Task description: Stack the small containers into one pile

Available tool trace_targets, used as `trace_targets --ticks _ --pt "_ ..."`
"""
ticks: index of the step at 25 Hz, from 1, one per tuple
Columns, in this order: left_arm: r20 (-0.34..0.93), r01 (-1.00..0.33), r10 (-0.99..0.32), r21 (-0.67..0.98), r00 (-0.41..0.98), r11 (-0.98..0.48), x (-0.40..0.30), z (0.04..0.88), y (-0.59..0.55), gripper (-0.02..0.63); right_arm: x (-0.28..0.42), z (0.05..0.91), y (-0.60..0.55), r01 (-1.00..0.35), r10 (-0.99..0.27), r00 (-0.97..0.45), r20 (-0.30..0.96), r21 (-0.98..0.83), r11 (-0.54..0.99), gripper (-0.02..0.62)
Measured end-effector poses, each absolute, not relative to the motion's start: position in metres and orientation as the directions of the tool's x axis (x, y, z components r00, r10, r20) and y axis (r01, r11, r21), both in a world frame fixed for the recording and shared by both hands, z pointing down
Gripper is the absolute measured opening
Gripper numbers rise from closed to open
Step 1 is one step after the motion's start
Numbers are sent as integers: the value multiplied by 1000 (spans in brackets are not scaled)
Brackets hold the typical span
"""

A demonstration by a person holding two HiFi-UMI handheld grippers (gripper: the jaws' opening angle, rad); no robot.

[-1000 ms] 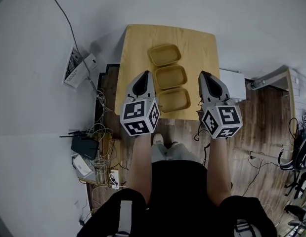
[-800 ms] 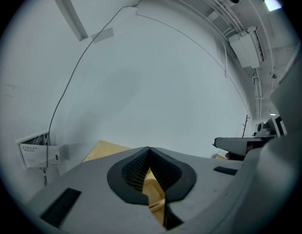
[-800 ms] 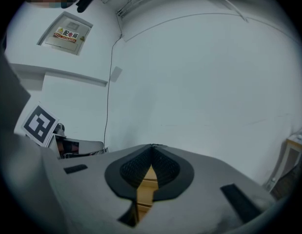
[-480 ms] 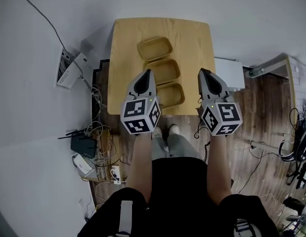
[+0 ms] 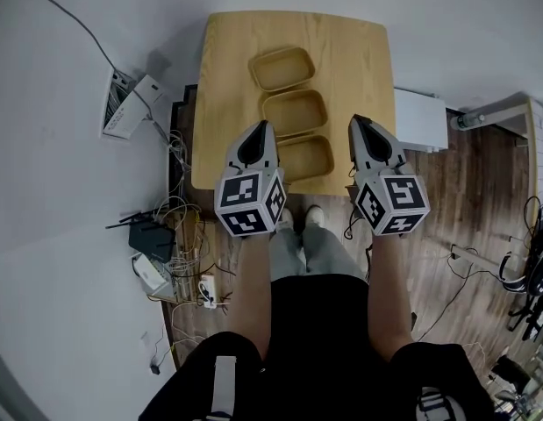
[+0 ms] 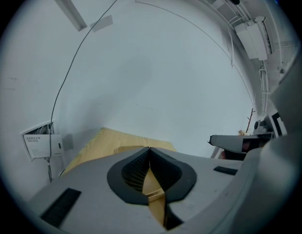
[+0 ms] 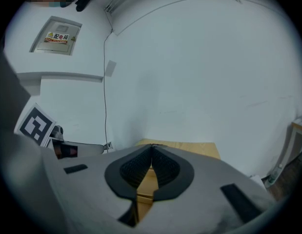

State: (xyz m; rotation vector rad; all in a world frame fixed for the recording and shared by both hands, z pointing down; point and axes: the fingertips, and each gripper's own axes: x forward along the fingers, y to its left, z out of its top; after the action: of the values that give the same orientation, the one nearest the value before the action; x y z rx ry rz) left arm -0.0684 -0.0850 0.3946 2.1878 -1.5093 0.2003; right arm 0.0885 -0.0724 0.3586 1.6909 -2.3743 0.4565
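Observation:
Three shallow tan containers lie in a row on the wooden table (image 5: 227,77): a far one (image 5: 282,68), a middle one (image 5: 295,112) and a near one (image 5: 304,157). They sit side by side, none inside another. My left gripper (image 5: 261,127) hovers just left of the near container, shut and empty. My right gripper (image 5: 358,122) hovers to the right of that container, also shut and empty. In the left gripper view the left gripper (image 6: 150,150) points over the table (image 6: 109,141) toward the wall. The right gripper (image 7: 151,148) does the same in its own view.
A white box (image 5: 418,133) stands right of the table. On the floor to the left lie a white box with papers (image 5: 126,108), a black router (image 5: 149,241), a power strip (image 5: 206,289) and tangled cables. The person's feet (image 5: 299,222) stand at the table's near edge.
The head view has shifted, so the table and containers sit higher in the picture. Both grippers stay shut and keep their places on either side of the near container.

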Motion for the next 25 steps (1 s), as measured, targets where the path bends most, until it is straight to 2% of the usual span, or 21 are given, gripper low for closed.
trace_targets --ticks 5,7,25 --pt "420 -918 -827 292 374 -267 -67 417 -79 8 88 380 -73 -940 -867 -341 362 -148 308 8" --pt "448 -920 -811 286 375 -268 -70 426 -75 44 83 390 -73 -937 -859 -349 374 -162 310 11" --pt "593 -937 -732 291 336 -194 -73 501 -47 44 82 472 -56 -931 -768 -364 527 -203 303 49"
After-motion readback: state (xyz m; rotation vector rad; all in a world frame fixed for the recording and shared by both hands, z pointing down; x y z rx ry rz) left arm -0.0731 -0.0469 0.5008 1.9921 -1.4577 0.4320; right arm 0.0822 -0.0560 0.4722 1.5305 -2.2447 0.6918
